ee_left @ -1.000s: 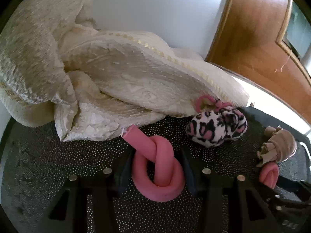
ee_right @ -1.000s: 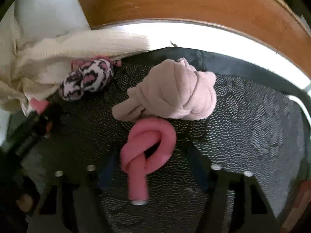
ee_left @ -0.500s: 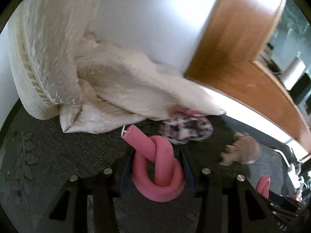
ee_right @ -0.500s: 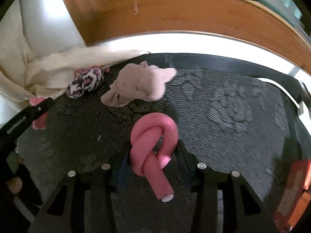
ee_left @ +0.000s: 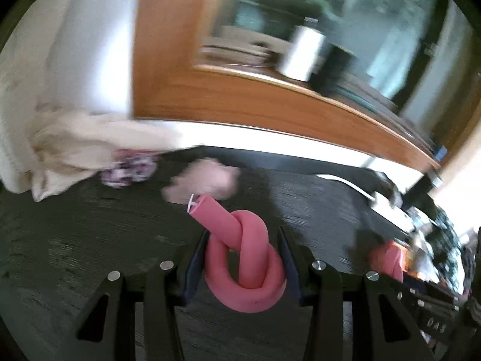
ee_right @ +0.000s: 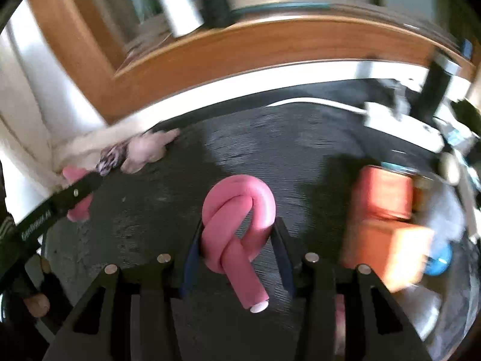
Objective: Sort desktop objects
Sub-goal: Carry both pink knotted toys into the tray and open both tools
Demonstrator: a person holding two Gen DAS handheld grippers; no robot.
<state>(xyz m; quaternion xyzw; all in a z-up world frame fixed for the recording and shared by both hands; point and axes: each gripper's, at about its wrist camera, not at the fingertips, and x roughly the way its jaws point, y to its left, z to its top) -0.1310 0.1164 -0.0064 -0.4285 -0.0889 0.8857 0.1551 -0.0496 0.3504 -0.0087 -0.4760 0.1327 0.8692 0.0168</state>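
Observation:
My left gripper (ee_left: 243, 240) is shut on a knotted pink foam roller (ee_left: 245, 266) and holds it above the dark mat (ee_left: 90, 240). My right gripper (ee_right: 237, 228) is shut on a second knotted pink foam roller (ee_right: 237, 225), also lifted above the mat. A beige knotted cloth (ee_left: 204, 182) and a leopard-print scrunchie (ee_left: 129, 170) lie at the far left of the mat, next to a cream blanket (ee_left: 66, 144). The left gripper with its roller also shows in the right wrist view (ee_right: 60, 204). Both views are blurred by motion.
An orange box (ee_right: 384, 219) stands at the right of the mat, with a blue object (ee_right: 440, 260) and blurred clutter beside it. A white cable (ee_left: 345, 183) runs along the mat's far edge. A wooden frame (ee_left: 270, 102) rises behind.
Both grippers have lifted and swung to the right with their pink rollers. The cloth and scrunchie are now farther away at the left, and the orange box has come into view.

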